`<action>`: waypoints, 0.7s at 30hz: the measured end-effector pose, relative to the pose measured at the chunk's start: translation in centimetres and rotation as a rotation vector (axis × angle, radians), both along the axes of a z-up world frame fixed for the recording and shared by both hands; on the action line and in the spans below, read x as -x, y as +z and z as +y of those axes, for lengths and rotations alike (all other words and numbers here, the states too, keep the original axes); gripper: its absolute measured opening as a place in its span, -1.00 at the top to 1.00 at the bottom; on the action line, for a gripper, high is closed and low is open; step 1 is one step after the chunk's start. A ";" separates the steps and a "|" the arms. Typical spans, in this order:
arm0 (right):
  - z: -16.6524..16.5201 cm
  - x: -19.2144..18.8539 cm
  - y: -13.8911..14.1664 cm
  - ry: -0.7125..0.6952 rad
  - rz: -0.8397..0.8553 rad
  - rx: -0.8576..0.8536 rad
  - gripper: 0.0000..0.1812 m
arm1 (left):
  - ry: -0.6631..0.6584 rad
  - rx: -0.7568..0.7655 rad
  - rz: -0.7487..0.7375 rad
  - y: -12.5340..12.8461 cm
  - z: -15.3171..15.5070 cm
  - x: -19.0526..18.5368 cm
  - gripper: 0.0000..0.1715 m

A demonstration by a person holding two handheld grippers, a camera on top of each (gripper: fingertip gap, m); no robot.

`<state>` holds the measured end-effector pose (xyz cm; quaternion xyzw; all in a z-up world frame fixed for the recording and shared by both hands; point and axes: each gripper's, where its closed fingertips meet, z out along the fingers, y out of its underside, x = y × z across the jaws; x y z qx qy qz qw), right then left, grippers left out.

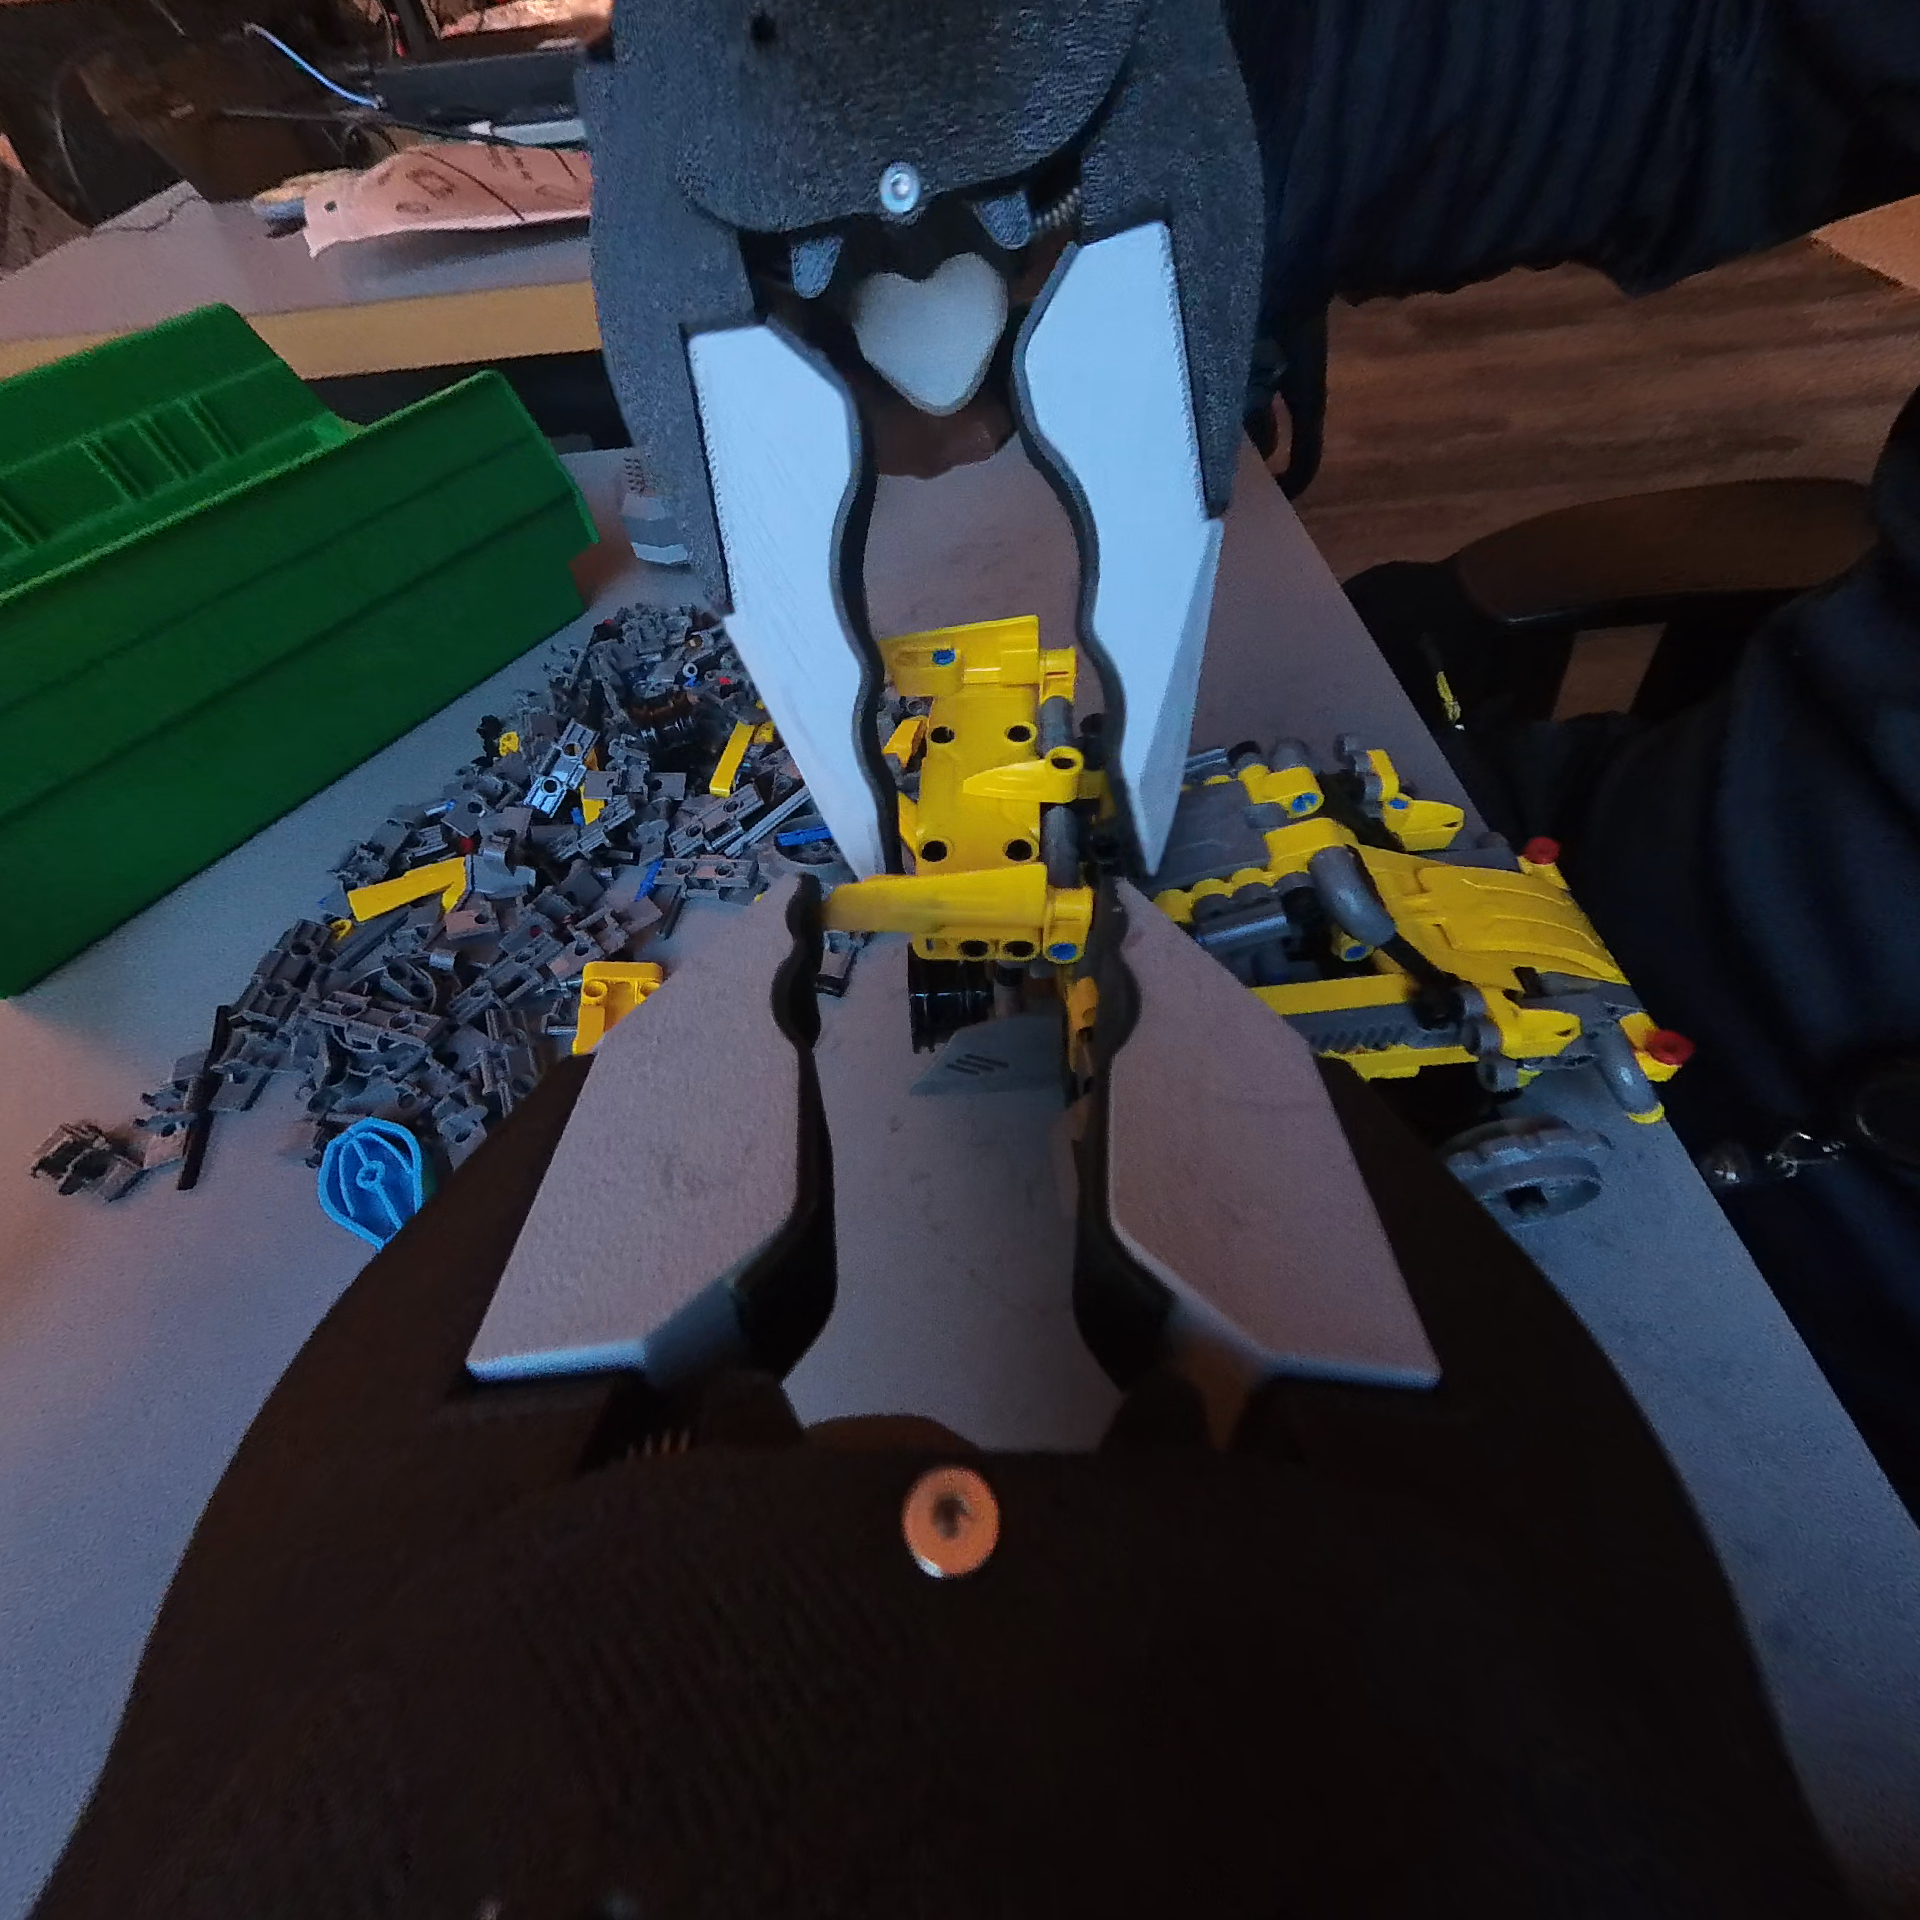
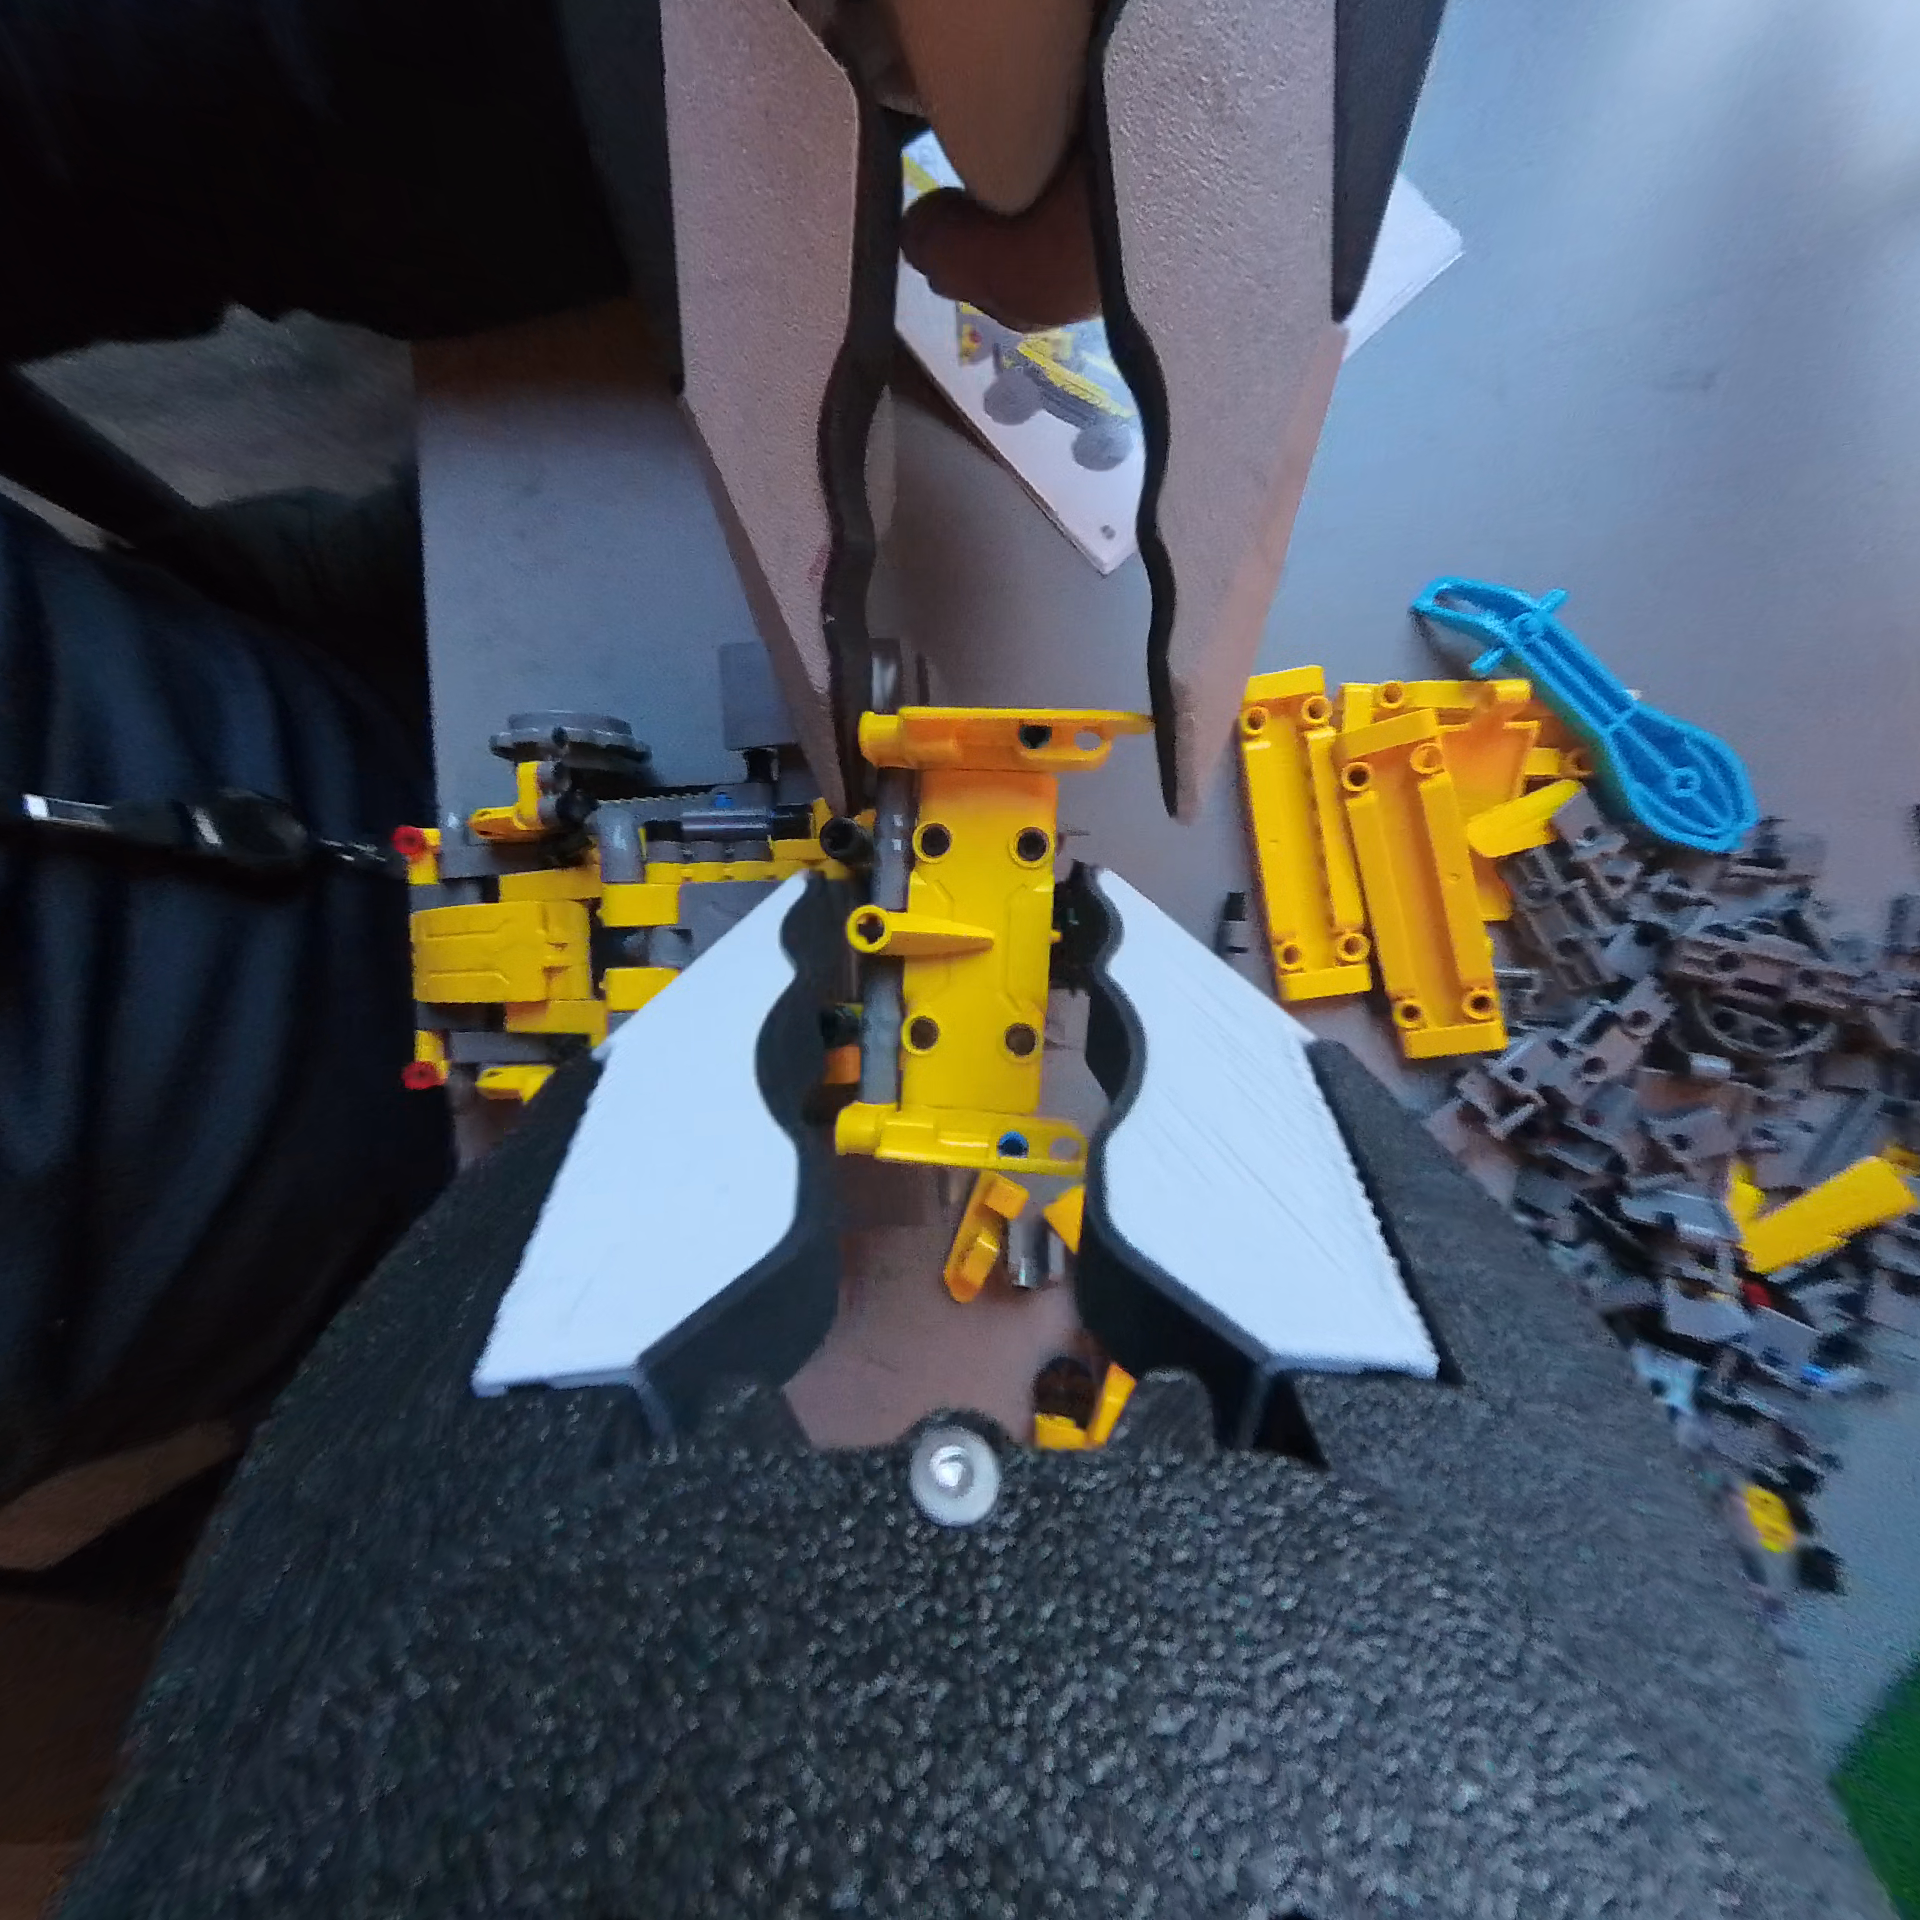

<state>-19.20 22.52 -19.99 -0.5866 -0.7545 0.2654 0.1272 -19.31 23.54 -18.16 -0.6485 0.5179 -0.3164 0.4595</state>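
A small yellow brick assembly with grey axles sits between both grippers, above the grey table. My left gripper, with tan fingers, is closed on the assembly's near yellow wing plate, one fingertip at each end. My right gripper, with white fingers, reaches in from the opposite side and is closed around the assembly's body. The right gripper also shows in the left wrist view, and the left gripper in the right wrist view.
A larger yellow and grey vehicle build lies beside the table edge, near a person in dark clothes. A heap of grey pieces, a blue tool and a green bin lie opposite. Yellow panels and a booklet are nearby. Left and right tips are no more than a few centimetres apart.
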 end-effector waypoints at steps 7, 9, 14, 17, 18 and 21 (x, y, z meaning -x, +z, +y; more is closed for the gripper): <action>-0.3 0.5 0.6 -0.069 0.029 0.250 0.44 | 0.010 -0.007 0.018 -0.1 0.0 0.1 0.43; 0.0 0.5 0.8 -0.095 0.027 0.284 0.46 | 0.017 -0.011 0.025 -0.1 0.1 0.1 0.43; -0.1 0.3 0.8 -0.097 0.002 0.269 0.49 | 0.019 -0.013 0.030 -0.1 0.1 0.1 0.43; -0.2 0.2 0.7 -0.110 -0.013 0.301 0.50 | 0.021 -0.009 0.031 -0.1 0.1 0.1 0.43; -0.1 0.2 0.8 -0.115 -0.012 0.296 0.50 | 0.024 -0.008 0.034 -0.1 0.1 0.1 0.43; 0.6 0.2 1.5 -0.103 0.039 0.143 0.52 | 0.025 0.003 0.034 -0.2 0.2 0.1 0.43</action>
